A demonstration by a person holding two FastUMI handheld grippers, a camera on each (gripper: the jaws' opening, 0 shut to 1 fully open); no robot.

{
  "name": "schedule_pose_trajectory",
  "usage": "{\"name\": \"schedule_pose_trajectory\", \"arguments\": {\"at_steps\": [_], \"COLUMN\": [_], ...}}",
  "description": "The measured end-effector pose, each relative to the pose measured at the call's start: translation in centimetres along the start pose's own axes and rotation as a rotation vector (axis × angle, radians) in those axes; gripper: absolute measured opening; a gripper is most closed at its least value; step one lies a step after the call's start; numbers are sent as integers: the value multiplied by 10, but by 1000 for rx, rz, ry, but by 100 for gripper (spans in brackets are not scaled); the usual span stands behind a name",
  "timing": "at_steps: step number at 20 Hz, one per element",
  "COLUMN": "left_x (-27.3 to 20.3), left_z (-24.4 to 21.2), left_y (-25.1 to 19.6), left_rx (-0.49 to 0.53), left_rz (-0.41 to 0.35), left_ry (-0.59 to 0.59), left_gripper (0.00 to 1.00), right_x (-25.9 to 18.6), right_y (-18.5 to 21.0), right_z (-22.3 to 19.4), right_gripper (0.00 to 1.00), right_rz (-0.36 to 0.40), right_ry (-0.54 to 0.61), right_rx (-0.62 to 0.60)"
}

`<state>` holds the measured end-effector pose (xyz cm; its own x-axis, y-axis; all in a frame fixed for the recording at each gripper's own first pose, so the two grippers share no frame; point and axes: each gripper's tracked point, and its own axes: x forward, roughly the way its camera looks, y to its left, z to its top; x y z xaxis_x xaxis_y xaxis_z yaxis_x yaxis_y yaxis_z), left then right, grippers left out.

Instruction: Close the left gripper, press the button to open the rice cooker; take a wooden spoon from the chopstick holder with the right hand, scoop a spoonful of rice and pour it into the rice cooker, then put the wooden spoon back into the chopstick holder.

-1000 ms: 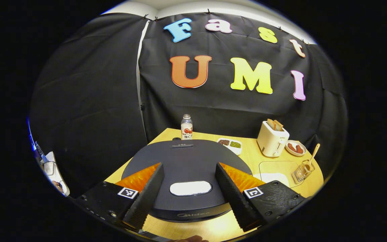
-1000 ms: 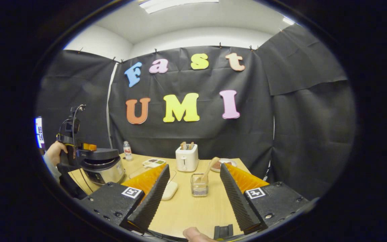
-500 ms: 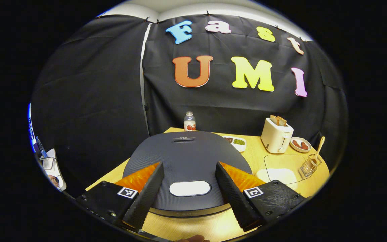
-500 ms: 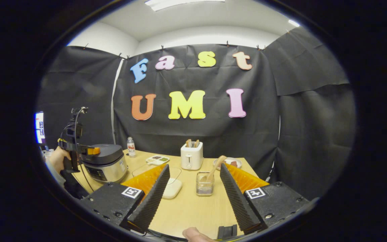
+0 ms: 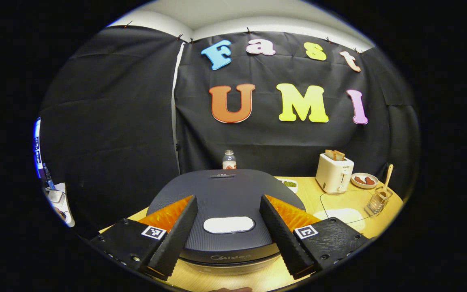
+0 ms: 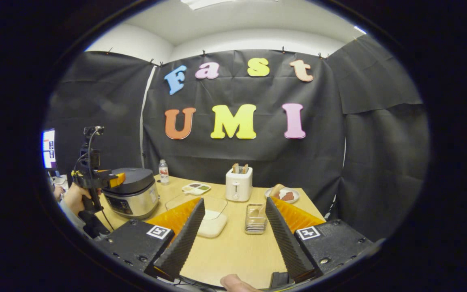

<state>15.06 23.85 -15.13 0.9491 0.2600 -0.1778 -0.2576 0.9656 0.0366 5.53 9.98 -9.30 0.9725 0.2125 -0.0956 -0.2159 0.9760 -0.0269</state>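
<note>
Left gripper view: left gripper (image 5: 228, 231), fingers spread wide, straddles the dark round rice cooker's (image 5: 225, 194) white oval button (image 5: 228, 224). Close them first, then press squarely. Right gripper (image 6: 231, 233) gapes too.

Right claw (image 6: 231, 233) spread, chopstick holder (image 6: 255, 219) ahead, rice cooker (image 6: 133, 197) lidded

Left gripper (image 6: 114, 179) lower, level with rice cooker (image 6: 134, 197) lid; right gripper (image 6: 231, 235) nearer chopstick holder (image 6: 254, 219)

Black cloth walls (image 6: 379, 162) (white ceiling (image 6: 237, 24), perhaps lit) enclose wooden table (image 6: 233, 251).
</note>
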Motion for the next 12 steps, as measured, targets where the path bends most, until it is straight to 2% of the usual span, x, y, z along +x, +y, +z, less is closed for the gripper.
{"name": "schedule_pose_trajectory", "arguments": {"at_steps": [4,12], "left_x": [1,0], "left_z": [0,-4], "left_y": [-1,0], "left_rx": [-7,-11], "left_rz": [1,-6], "left_ry": [-66,-107], "left_gripper": [99,99], "right_x": [4,5], "right_y": [-1,-2], "right_z": [-8,-12], "right_gripper": [97,97], "right_rz": [-7,-13], "right_ry": [20,32], "right_rx": [11,19]}}
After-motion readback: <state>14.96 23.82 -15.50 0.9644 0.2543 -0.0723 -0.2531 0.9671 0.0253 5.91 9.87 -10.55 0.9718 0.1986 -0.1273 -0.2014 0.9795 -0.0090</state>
